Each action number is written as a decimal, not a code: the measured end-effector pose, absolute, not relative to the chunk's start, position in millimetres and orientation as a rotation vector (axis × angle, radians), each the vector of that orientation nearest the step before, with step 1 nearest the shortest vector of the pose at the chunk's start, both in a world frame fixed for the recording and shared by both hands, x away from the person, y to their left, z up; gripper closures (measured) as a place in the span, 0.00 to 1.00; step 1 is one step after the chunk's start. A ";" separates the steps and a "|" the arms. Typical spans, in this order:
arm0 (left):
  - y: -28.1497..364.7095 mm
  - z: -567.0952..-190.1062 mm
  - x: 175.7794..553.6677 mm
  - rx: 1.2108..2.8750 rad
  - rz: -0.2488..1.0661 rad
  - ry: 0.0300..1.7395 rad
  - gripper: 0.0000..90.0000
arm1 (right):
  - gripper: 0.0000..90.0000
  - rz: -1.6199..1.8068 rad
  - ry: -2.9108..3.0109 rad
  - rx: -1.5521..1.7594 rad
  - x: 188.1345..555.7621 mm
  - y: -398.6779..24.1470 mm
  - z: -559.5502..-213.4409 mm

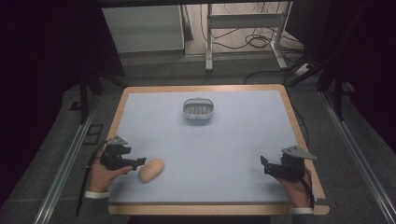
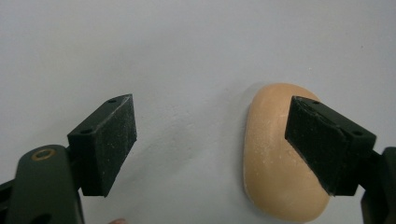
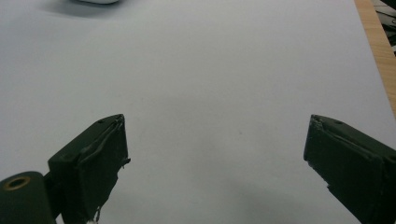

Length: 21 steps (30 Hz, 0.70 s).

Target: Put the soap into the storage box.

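Left gripper [image 2: 210, 144]: gaping wide, holding nothing, nearing soap [image 2: 280, 154] at 3 o'clock, seemingly for grabbing. Right gripper [image 3: 215, 154]: gaping, idling empty.

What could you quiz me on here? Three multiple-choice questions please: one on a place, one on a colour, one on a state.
1. Where does the white dish sit?
A. far middle of the table
B. near left corner
C. on the floor

2. What colour is the soap bar?
A. green
B. pale orange
C. black

3. How is the left tool?
A. shut on the soap
B. open, one jaw over the soap
C. inside the dish

Answers: 1 A, the high view shows it far and central. 2 B, both views show it. 3 B, the jaws stand wide apart.
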State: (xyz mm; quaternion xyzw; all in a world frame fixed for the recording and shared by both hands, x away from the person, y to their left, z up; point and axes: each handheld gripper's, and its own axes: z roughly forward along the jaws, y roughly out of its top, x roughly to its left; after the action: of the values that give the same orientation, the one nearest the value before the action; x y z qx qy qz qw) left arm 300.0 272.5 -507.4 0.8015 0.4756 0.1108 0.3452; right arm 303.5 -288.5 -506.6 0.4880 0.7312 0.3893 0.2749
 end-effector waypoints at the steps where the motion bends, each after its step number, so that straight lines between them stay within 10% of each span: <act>1: 272.5 -507.6 300.1 2.083 0.287 1.235 0.19 | 0.07 1.048 1.965 1.312 303.6 -288.6 -506.7; 21: 273.6 -496.7 299.0 2.096 0.304 1.249 0.18 | 0.07 1.053 1.965 1.319 302.8 -290.6 -508.5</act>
State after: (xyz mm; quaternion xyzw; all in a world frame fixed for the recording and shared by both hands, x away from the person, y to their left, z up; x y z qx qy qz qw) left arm 299.0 273.6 -496.7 0.8034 0.4786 0.1163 0.3346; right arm 302.8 -290.6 -508.5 0.4899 0.7300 0.3912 0.2721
